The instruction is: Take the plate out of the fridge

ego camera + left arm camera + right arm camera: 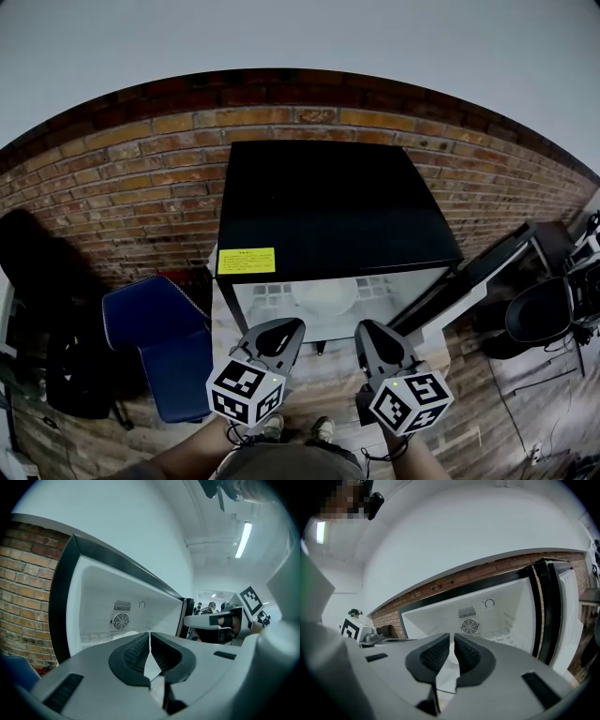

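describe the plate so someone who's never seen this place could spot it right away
Against the brick wall stands a small black fridge with its door swung open to the right. Inside its white compartment, the plate lies on the wire shelf, below and right of the yellow label. It is a plain white disc, the only item on that shelf.

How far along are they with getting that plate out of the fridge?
Done: the fridge has its door open. In hand: nothing; left gripper and right gripper are shut and empty in front of it. Left: the white plate sits inside, so reaching in, gripping and lifting it out.
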Action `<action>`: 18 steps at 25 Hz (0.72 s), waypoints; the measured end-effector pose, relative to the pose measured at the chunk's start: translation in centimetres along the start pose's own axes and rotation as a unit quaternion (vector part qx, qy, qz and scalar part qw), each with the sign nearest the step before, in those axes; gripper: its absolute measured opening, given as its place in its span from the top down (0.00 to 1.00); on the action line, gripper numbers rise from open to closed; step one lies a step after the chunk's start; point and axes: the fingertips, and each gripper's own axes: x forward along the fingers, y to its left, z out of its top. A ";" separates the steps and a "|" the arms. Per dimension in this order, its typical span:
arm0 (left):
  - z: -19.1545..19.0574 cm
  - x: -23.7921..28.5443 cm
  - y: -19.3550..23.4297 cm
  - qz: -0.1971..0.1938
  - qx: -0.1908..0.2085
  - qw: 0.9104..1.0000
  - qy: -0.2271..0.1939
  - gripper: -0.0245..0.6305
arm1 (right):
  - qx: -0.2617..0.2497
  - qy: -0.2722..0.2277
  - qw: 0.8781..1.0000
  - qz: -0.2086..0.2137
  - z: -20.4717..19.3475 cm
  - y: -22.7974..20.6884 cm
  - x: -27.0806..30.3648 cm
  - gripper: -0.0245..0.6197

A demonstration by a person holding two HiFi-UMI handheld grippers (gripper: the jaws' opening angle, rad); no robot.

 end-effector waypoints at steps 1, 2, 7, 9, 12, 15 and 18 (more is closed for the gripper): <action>0.0 0.2 0.1 0.007 -0.005 1.000 -0.001 0.93 | 0.005 0.001 1.000 0.004 0.0 -0.4 0.1 0.91; 0.0 0.5 0.1 0.011 -0.012 1.000 -0.003 0.93 | 0.012 0.002 1.000 0.009 0.1 -0.8 0.3 0.91; 0.5 1.6 0.4 0.022 -0.066 0.997 -0.027 0.92 | 0.056 0.005 0.998 0.028 0.1 -2.7 1.3 0.74; 0.7 2.0 0.4 0.026 -0.080 0.996 -0.035 0.84 | 0.075 0.009 0.996 0.039 -0.2 -3.3 1.9 0.71; 0.7 2.5 0.6 0.034 -0.101 0.993 -0.042 0.78 | 0.107 0.017 0.993 0.056 -0.8 -3.8 2.8 0.70; 0.3 3.0 0.9 0.039 -0.141 0.988 -0.047 0.73 | 0.146 0.022 0.987 0.061 -1.3 -4.6 3.6 0.68; -0.5 3.5 1.3 0.040 -0.194 0.979 -0.049 0.69 | 0.186 0.026 0.980 0.060 -1.8 -5.7 4.4 0.68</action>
